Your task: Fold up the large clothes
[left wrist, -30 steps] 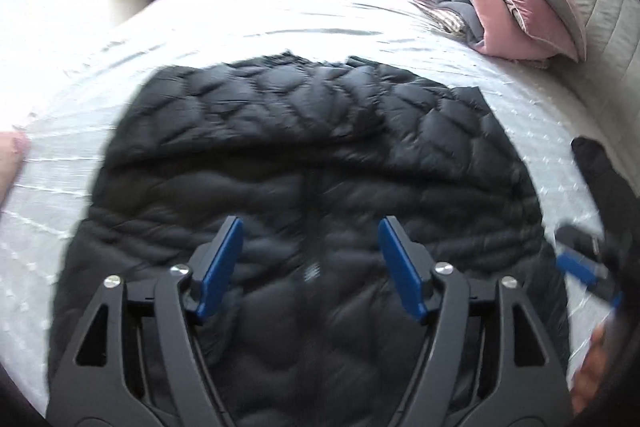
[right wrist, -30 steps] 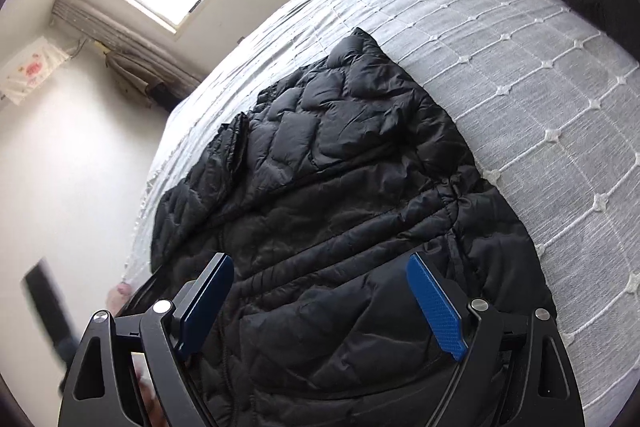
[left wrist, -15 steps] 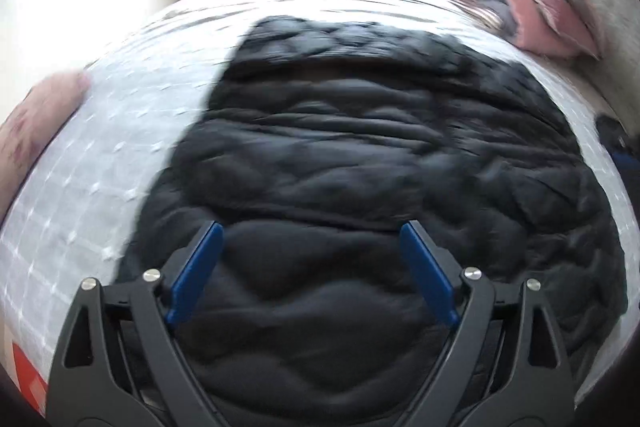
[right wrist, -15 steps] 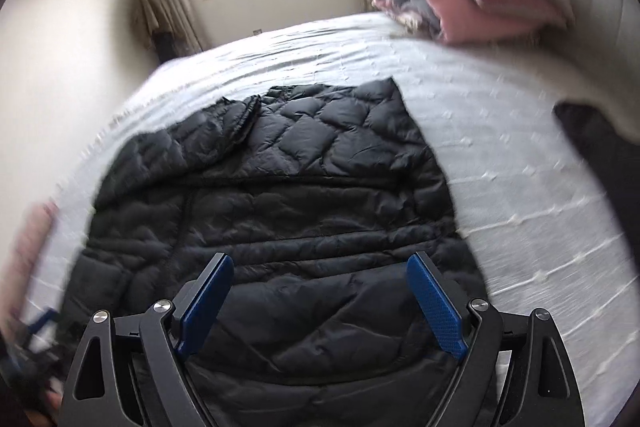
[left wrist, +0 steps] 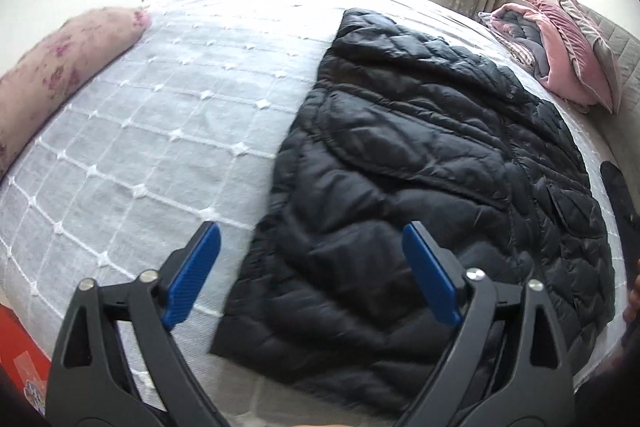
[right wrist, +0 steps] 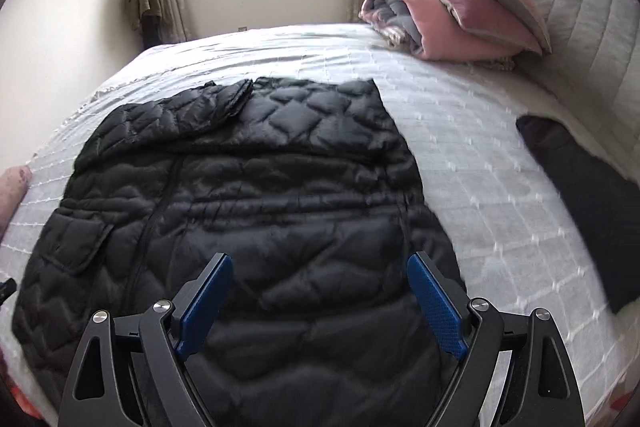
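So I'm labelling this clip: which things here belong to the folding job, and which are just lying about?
Job:
black quilted jacket
left gripper, open
right gripper, open

Lying about:
pink folded blanket
floral pillow
dark garment
white bedspread

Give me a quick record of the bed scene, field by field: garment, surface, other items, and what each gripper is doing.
garment: black quilted jacket, lying flat with a sleeve folded across its top
surface: white bedspread
other items: pink bedding pile by the headboard; floral pillow at the far left; dark cloth on the right
left gripper: open, jaws just widening, over the jacket's left edge, nothing held
right gripper: open above the jacket, nothing held
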Tool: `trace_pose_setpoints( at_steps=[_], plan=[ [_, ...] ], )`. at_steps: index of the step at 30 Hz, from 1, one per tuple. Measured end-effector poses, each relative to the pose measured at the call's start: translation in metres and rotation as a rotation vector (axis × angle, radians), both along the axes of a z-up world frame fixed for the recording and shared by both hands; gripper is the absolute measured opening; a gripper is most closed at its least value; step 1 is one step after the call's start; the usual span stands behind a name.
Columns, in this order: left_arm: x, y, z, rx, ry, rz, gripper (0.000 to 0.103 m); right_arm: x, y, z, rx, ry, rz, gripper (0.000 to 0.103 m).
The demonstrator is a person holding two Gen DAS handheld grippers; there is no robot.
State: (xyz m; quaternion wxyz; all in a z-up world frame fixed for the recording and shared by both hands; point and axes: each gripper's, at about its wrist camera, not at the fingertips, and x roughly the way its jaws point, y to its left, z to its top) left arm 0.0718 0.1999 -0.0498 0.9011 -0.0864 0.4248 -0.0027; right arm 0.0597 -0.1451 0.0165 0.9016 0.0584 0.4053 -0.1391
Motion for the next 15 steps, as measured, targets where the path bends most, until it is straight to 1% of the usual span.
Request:
trace_pose_setpoints(
  at_steps=[3, 6, 9, 11, 12, 13, 14, 15],
  plan=[
    [-0.006, 0.020, -0.005, -0.033, 0.016, 0.030, 0.097, -0.022, -0.013, -0.004, 0.077, 0.006, -0.008, 0.090],
    [-0.014, 0.037, -0.009, -0.047, 0.017, 0.046, 0.097, -0.040, -0.026, -0.011, 0.124, 0.018, -0.040, 0.090],
    [-0.021, 0.050, -0.015, -0.080, 0.020, 0.053, 0.097, -0.061, -0.052, -0.029, 0.228, 0.066, -0.122, 0.090],
    [-0.024, 0.058, -0.020, -0.129, 0.039, 0.063, 0.097, -0.075, -0.073, -0.041, 0.333, 0.084, -0.192, 0.090],
    [-0.026, 0.062, -0.023, -0.160, 0.046, 0.061, 0.096, -0.082, -0.083, -0.046, 0.372, 0.090, -0.227, 0.090],
    [-0.027, 0.064, -0.025, -0.191, 0.050, 0.060, 0.091, -0.092, -0.093, -0.049, 0.400, 0.092, -0.263, 0.090],
    [-0.029, 0.065, -0.027, -0.215, 0.054, 0.056, 0.088, -0.099, -0.098, -0.050, 0.407, 0.093, -0.281, 0.090],
    [-0.031, 0.063, -0.028, -0.238, 0.056, 0.046, 0.083, -0.104, -0.102, -0.050, 0.410, 0.091, -0.291, 0.090]
  ],
)
